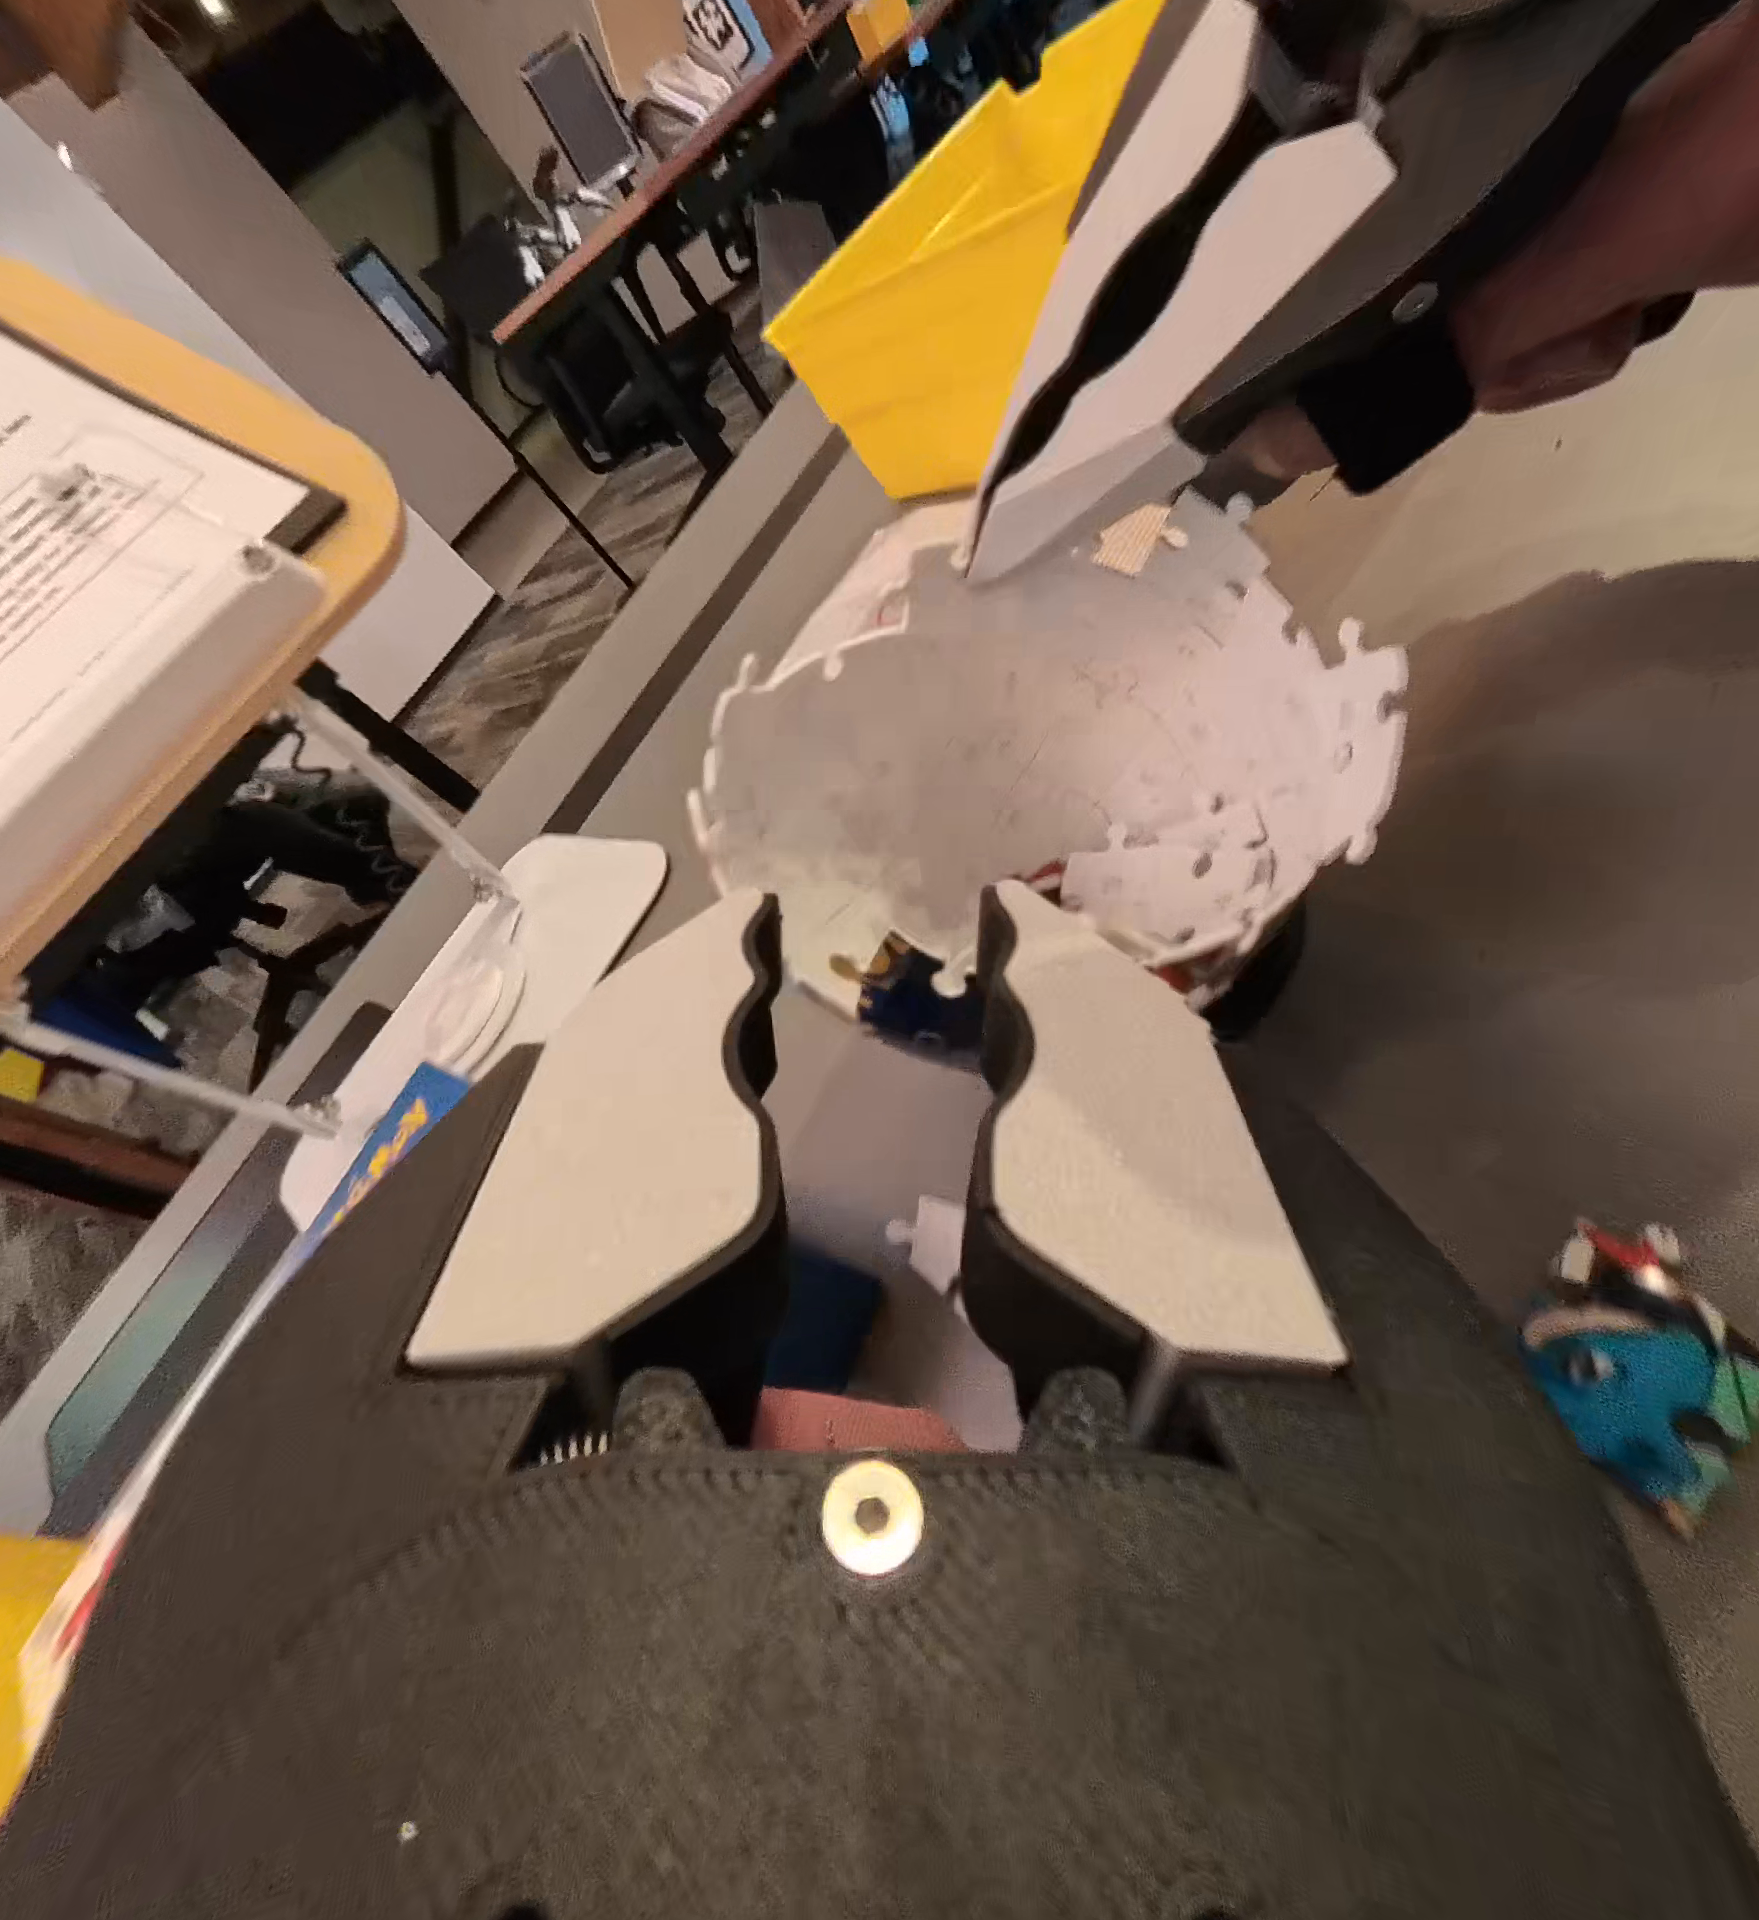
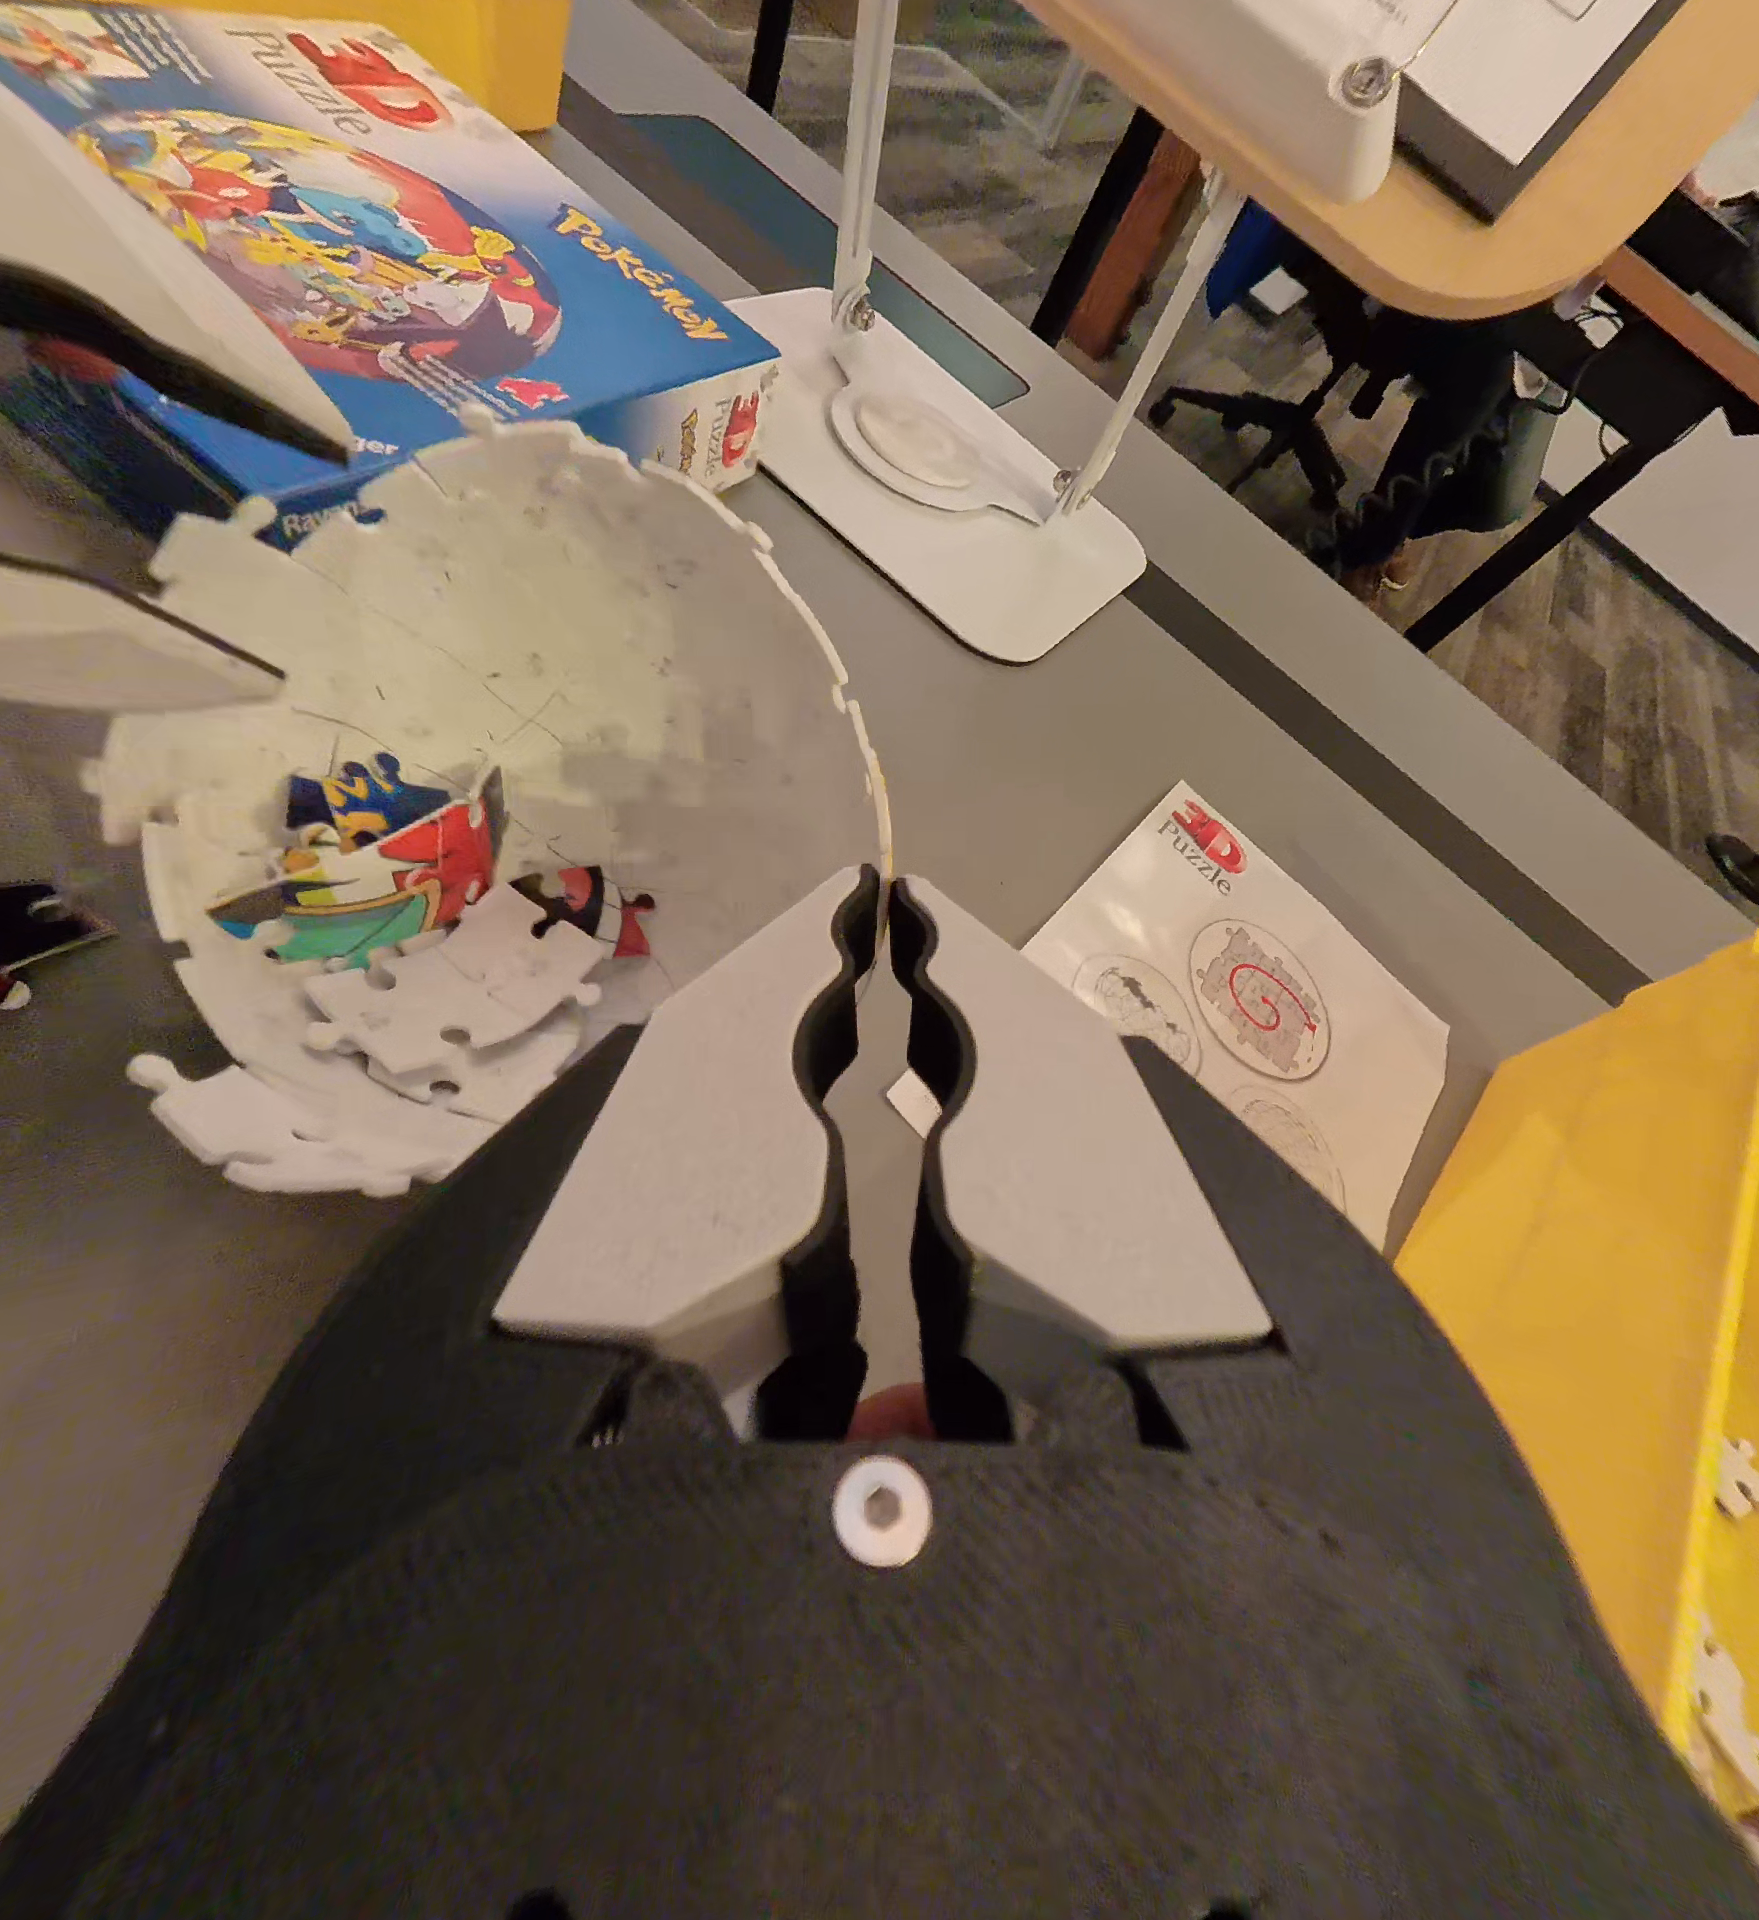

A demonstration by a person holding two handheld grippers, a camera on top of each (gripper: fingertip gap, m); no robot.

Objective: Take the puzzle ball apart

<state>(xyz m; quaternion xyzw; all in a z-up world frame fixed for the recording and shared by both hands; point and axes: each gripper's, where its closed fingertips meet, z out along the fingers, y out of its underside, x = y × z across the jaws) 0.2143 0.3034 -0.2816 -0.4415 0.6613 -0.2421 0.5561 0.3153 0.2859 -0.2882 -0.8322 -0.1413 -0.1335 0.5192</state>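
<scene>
1. The right gripper (image 2: 880, 883) has its jaws pressed together on the thin rim of the puzzle ball (image 2: 563, 665), at the edge nearest to this camera.
2. The left gripper (image 1: 880, 914) has its jaws apart with nothing between them; its tips stand just at the near rim of the ball, and whether they touch it cannot be told.
3. There is one puzzle ball, now only an open half shell, white inside, lying on the grey table (image 2: 1010, 769) between the two grippers.
4. Inside the shell lie several loose pieces: two coloured clumps (image 2: 387, 862) and some white ones (image 2: 439, 997); an exact count is not possible because they overlap.
5. Outside the shell, one coloured fragment (image 1: 1644, 1371) lies on the table, well apart from the left gripper.
6. One puzzle box (image 2: 387, 239), one printed sheet (image 2: 1239, 997) and one white lamp base (image 2: 958, 499) lie near the ball.
7. Two yellow bins are visible: one (image 2: 1633, 1299) beside the right gripper, holding loose pieces and cut off by the frame, and one (image 2: 501, 52) behind the box, mostly hidden.
</scene>
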